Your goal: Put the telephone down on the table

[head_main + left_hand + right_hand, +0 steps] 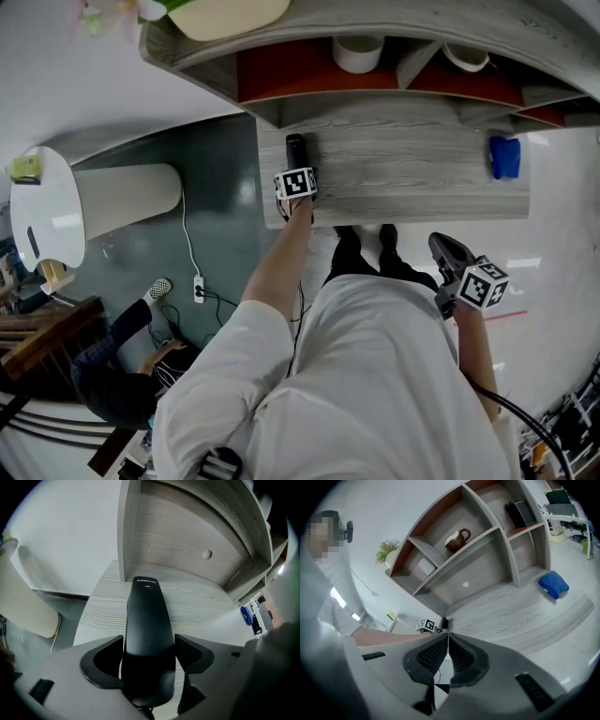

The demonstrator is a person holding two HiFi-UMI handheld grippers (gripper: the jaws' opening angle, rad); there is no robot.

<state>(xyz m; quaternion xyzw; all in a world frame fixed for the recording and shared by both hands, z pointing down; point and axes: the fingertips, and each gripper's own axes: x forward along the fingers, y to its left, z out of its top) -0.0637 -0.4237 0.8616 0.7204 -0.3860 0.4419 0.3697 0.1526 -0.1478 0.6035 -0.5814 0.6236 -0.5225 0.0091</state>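
Observation:
A black telephone handset lies flat on the grey wooden table near its left end, close to the shelf wall. In the left gripper view the handset points away along the tabletop. My left gripper stands over its near end, pointing steeply down. The left gripper is open, jaws either side of the handset with a thin gap on the left. My right gripper hangs off the table's front edge at the right. It is shut, pads together, empty.
A blue cloth lies at the table's right end. Shelves above hold a white roll and a brown jug. On the floor at left are a white round table, a power strip and a seated person.

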